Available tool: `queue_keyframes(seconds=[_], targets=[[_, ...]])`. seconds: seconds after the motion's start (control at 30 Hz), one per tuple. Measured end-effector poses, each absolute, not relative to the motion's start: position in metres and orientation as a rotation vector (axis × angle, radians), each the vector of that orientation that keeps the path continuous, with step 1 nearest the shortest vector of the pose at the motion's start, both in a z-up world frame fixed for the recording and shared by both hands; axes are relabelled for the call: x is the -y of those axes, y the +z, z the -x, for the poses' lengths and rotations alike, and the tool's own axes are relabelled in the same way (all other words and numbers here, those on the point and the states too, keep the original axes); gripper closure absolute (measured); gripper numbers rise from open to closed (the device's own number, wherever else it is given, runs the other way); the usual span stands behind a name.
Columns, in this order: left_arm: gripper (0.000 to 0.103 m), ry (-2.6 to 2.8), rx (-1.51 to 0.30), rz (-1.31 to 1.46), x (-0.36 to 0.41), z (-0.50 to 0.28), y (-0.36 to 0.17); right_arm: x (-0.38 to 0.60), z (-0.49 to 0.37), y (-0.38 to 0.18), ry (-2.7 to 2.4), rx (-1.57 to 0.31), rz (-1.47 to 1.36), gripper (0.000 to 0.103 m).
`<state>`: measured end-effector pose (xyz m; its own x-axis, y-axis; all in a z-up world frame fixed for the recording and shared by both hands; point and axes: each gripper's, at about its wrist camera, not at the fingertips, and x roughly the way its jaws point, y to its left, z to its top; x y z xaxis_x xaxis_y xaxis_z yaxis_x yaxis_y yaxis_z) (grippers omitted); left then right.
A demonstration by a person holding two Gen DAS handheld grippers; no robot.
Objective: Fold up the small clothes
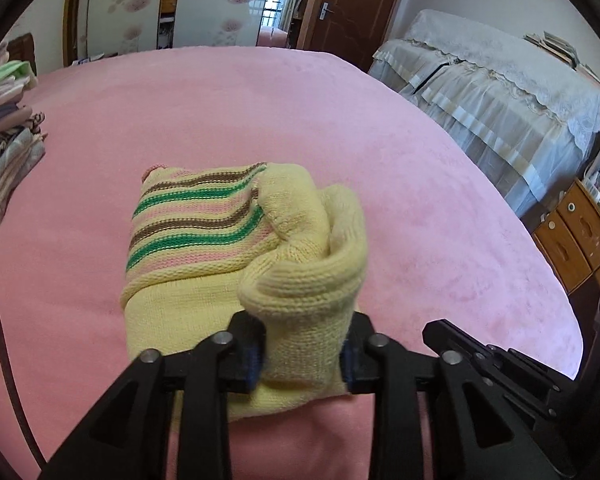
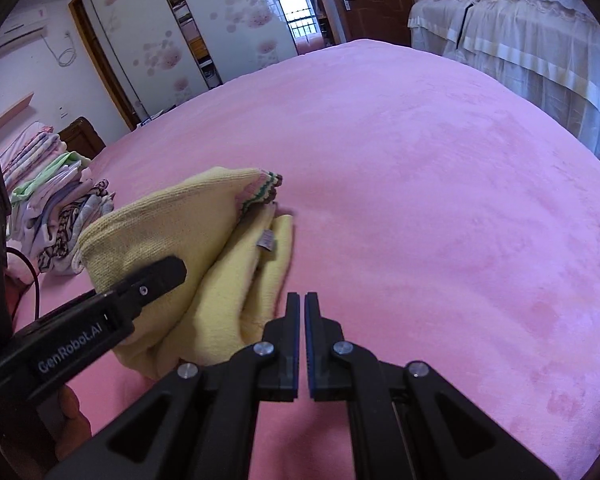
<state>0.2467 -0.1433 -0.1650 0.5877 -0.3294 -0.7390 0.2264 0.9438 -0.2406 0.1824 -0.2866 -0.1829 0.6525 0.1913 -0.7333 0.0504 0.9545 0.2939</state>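
A folded yellow knit sweater [image 1: 204, 220] with green, pink and brown stripes lies on the pink bed [image 1: 260, 100]. My left gripper [image 1: 303, 344] holds its near, rolled yellow end. The knit fills the gap between both blue pads and bulges out wider above them. In the right wrist view the sweater [image 2: 160, 224] sits at the left, with the left gripper [image 2: 168, 272] reaching over it from the left. My right gripper [image 2: 302, 296] is shut and empty, just right of the sweater's near edge, above bare blanket. Its black tip [image 1: 439, 330] also shows in the left wrist view.
A stack of folded clothes [image 2: 56, 208] sits at the bed's left edge [image 1: 4, 152]. Furniture under white lace covers [image 1: 499, 92] and a wooden drawer unit [image 1: 575, 236] stand past the right side. A hand [image 2: 72, 412] holds the left gripper. Pink blanket [image 2: 419, 160] spreads ahead and right.
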Motion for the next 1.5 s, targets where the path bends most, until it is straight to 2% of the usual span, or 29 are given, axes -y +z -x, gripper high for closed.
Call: queue_keyframes(seconds=[0.1,0.17,0.53,0.83,1.03,1.17,1.37,1.5], targets=[[0.046,-0.363,-0.885,0.160,0.147,-0.239,-0.160,0.295,-0.183,-0.184,0.081,-0.861,-0.313,0.101],[0.045,-0.370,-0.875,0.143,0.151,-0.233,-0.156,0.299,-0.185,-0.185,0.079,-0.861,-0.321,0.101],[0.042,-0.469,-0.912,0.228,0.147,-0.223,-0.156,0.307,-0.176,-0.171,0.083,-0.833,-0.316,0.101],[0.043,-0.507,-0.865,0.323,0.114,-0.198,-0.143,0.299,-0.171,-0.150,0.119,-0.808,-0.298,0.101],[0.043,-0.368,-0.824,0.286,0.071,-0.193,-0.133,0.273,-0.172,-0.130,0.211,-0.790,-0.264,0.101],[0.043,-0.246,-0.862,0.264,0.044,-0.209,-0.141,0.246,-0.178,-0.119,0.278,-0.779,-0.228,0.101],[0.043,-0.208,-0.905,0.226,0.047,-0.233,-0.156,0.210,-0.193,-0.117,0.338,-0.785,-0.175,0.101],[0.043,-0.211,-0.919,0.175,0.059,-0.240,-0.163,0.198,-0.205,-0.136,0.303,-0.836,-0.094,0.101]])
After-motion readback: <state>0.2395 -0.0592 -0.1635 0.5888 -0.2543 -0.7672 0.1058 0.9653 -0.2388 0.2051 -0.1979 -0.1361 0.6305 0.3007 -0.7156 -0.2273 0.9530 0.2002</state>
